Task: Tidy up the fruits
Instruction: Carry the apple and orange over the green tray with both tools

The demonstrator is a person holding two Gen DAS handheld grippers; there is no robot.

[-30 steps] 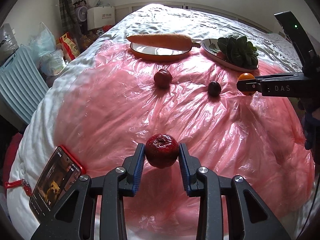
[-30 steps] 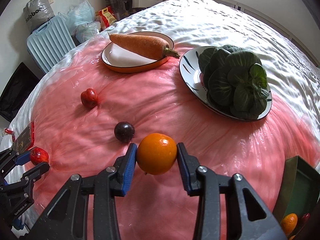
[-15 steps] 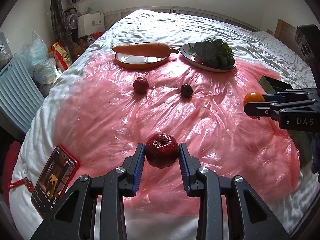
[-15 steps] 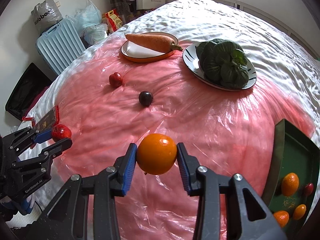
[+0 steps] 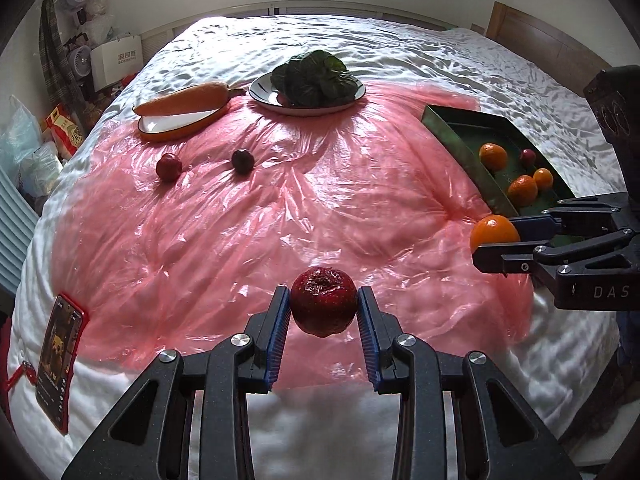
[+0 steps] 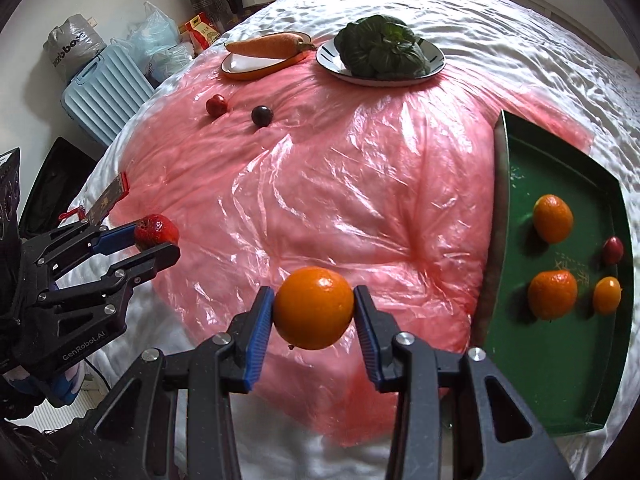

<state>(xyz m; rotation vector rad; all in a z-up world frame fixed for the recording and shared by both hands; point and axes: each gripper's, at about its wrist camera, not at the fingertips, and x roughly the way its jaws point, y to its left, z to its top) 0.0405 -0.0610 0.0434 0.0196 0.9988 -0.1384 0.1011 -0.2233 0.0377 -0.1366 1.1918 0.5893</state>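
Your left gripper [image 5: 323, 312] is clamped on a dark red apple [image 5: 323, 306], its blue pads pressed to both sides, and the fruit hangs above the near edge of the pink plastic sheet [image 5: 280, 216]. Your right gripper [image 6: 314, 314] is clamped the same way on an orange [image 6: 314, 314], held off the sheet just left of the green tray [image 6: 560, 360].

In that tray lie 4 fruits: 2 oranges [image 6: 553, 218] [image 6: 552, 294], a smaller orange fruit [image 6: 607, 295] beside the nearer one, and a small red fruit [image 6: 613, 250] close to the far wall. They sit apart from each other on the tray floor.

Out on the sheet, 2 loose fruits remain well away from both your grippers: a small red one [image 5: 168, 166] and a dark purple one [image 5: 243, 161], near each other but not touching.

Beyond them, at the far edge of the sheet, you have an orange-rimmed plate [image 5: 176, 128] with a carrot [image 5: 182, 99] lying across it, and just beside it a dark-rimmed plate [image 5: 264, 96] carrying a leafy green vegetable [image 5: 312, 78].

The sheet is spread over a white bed cover [image 5: 360, 36]. A phone in a red case [image 5: 58, 364] lies on the cover at your left, off the sheet.
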